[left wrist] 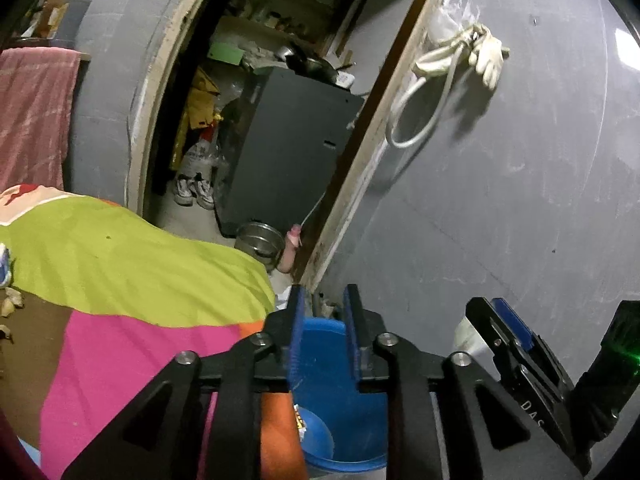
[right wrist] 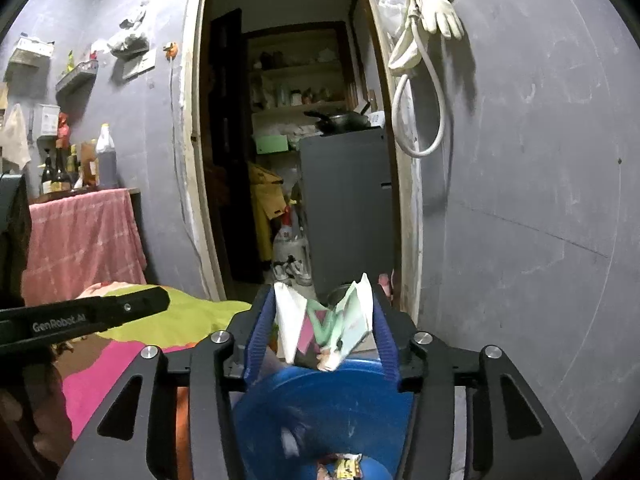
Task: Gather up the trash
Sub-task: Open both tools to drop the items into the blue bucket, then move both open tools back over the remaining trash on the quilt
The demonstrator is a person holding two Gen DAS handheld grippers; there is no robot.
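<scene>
1. Left view, far left: pink cloth (left wrist: 32, 112) hung over a counter. Below it lay a green-and-pink sheet (left wrist: 132, 264).
2. Small pale scraps (left wrist: 10, 304) lay on the brown patch at the sheet's left edge.
3. Centre: open doorway, with a dark cabinet (left wrist: 288, 148) inside, shoes (left wrist: 194, 192) to its left and a steel pot (left wrist: 260, 240) on the floor in front of it.
4. Left gripper (left wrist: 325, 308): jaws slightly apart with nothing between them, hanging over the blue bin (left wrist: 320, 360).
5. The bin stood on the floor, between the sheet's edge and the grey wall (left wrist: 500, 200). A printed wrapper (right wrist: 344, 466) lay in its bottom.
6. On the wall right of the doorway hung a white hose (left wrist: 416, 112) and gloves (left wrist: 490, 60).
7. Right gripper (right wrist: 322, 320): jaws spread wide, also over the bin.
8. Folded paper (right wrist: 332, 320), white, green and pink, sat in a zigzag between the pads, above the bin's mouth. Its edges were at both pads, but they did not look to be pressing it. Its lower end was blurred.
</scene>
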